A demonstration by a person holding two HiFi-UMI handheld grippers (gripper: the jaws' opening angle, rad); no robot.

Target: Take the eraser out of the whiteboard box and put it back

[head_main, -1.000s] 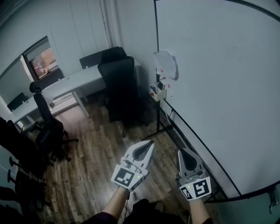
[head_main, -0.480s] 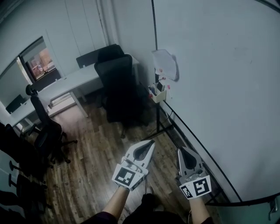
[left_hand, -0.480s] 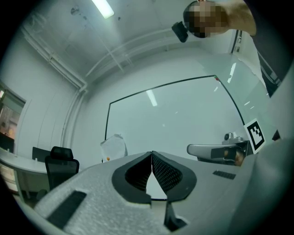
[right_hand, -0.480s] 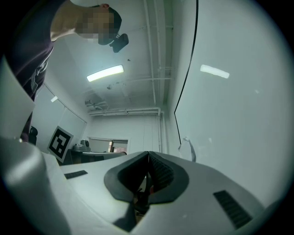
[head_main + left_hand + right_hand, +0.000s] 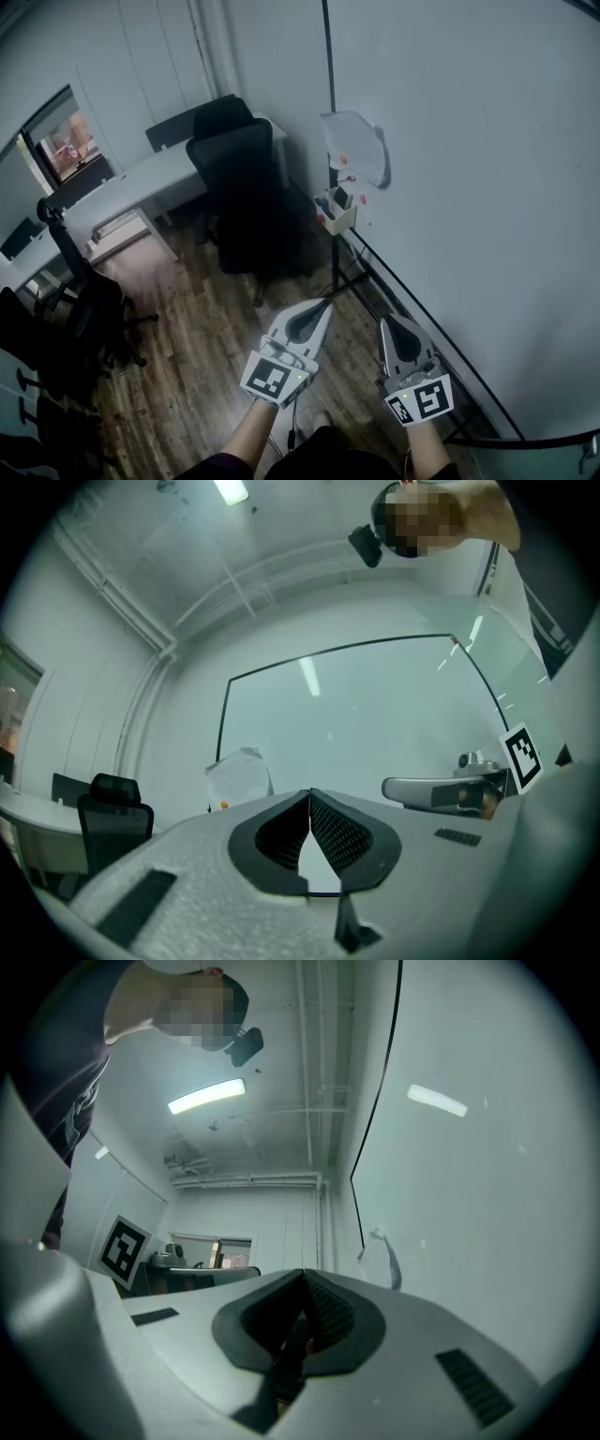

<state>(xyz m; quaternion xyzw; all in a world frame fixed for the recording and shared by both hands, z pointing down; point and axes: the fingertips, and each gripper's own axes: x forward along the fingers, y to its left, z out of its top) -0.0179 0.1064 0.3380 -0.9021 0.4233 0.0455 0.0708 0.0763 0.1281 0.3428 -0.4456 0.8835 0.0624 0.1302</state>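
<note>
grippers shut, box ahead

the box [image 5: 337, 214] hangs on the whiteboard [image 5: 469, 169] edge, well apart from the left gripper [image 5: 323, 307] and right gripper [image 5: 388, 328], both with jaws together on nothing. a dark shape [image 5: 342, 197] in it is probably the eraser: likely light, stiff body, soft felt; pinch its upper sides.
</note>
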